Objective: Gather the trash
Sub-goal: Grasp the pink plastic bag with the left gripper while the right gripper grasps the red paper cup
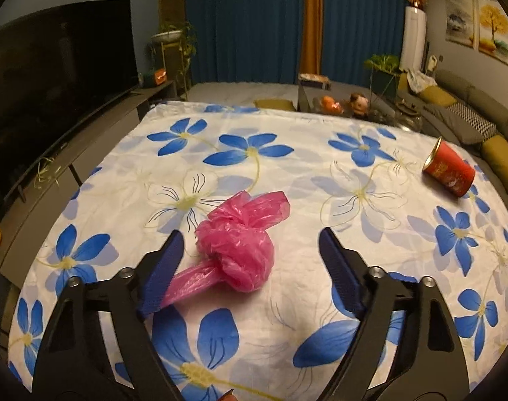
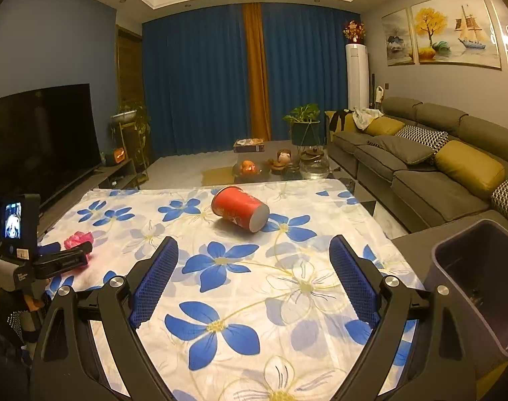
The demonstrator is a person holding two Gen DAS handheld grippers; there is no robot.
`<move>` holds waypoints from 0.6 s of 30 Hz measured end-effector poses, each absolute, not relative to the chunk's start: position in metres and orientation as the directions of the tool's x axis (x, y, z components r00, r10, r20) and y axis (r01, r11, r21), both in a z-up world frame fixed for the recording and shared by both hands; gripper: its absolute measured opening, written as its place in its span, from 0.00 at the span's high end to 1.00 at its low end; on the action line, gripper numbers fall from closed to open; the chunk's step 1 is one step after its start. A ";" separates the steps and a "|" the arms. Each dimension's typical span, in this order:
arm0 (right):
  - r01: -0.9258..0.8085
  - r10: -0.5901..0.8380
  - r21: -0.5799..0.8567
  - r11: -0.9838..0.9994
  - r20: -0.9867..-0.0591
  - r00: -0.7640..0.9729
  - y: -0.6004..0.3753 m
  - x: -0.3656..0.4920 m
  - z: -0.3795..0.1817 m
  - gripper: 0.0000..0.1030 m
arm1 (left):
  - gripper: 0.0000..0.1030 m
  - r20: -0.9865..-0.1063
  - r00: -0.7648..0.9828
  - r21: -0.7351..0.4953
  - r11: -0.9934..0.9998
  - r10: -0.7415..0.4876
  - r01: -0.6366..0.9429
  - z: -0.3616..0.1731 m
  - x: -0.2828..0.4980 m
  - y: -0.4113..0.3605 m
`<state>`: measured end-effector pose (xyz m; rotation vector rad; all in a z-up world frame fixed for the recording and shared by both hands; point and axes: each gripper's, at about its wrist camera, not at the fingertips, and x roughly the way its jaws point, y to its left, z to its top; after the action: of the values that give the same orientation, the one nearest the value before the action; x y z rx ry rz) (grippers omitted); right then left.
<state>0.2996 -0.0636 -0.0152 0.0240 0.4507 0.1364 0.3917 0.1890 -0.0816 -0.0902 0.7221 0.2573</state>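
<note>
Landmark: the knotted pink plastic bag (image 1: 235, 250), crumpled into a ball with a twisted tail, lying on the white tablecloth with blue flowers (image 1: 321, 173). The left gripper (image 1: 250, 244) is straight behind it and angled down at it; the ball sits between the two blue-padded fingers (image 1: 163, 274), slightly nearer the left-hand one. The bag's long axis runs diagonally, tail end low toward the left-hand finger, loose flap end up and away. That tail passes just by or under the left-hand finger's pad; contact can't be told. The right-hand pad is clearly apart from the bag. Jaws stand fairly wide and hold nothing.

Well right of the pink bag, farther across the cloth, a red paper cup with gold print (image 2: 239, 210) lies on its side. In the right wrist view its grey base faces roughly toward the camera and to the right, its open mouth away to the left. The right gripper (image 2: 254, 260) points at it from a lower-angled pose, cup still well ahead of the fingertips, jaws wide, nothing in them.

So the left hand is the near one for the bag, right for the cup. A dark plastic bin (image 2: 478, 287) stands off the cloth's right edge, far side from the bag, beside the right gripper.

Judgement: next is to close the left jaws on the ball; thin film may slip or squash.
</note>
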 end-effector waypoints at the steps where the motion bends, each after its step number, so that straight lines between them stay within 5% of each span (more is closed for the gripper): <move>1: -0.128 0.137 0.050 0.991 -0.434 0.890 -0.062 0.302 -0.016 0.14 | 0.31 -0.670 0.715 0.010 0.966 0.198 -0.259 -0.083 0.394 0.189; 5: -0.135 0.141 0.046 0.990 -0.441 0.886 -0.058 0.312 -0.017 0.14 | 0.56 -0.711 0.680 0.008 0.970 0.178 -0.245 -0.091 0.405 0.190; 8: -0.134 0.138 0.041 0.990 -0.451 0.882 -0.057 0.321 -0.020 0.14 | 0.64 -0.729 0.667 -0.011 0.972 0.152 -0.234 -0.095 0.409 0.193; 18: -0.131 0.120 0.011 0.991 -0.487 0.865 -0.064 0.378 -0.035 0.14 | 0.73 -0.681 0.728 -0.061 0.983 0.085 -0.173 -0.087 0.400 0.188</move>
<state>0.3782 -0.0637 -0.0353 -0.0227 0.5089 0.1317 0.3996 0.1876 -0.0867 -0.1238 0.7430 0.1428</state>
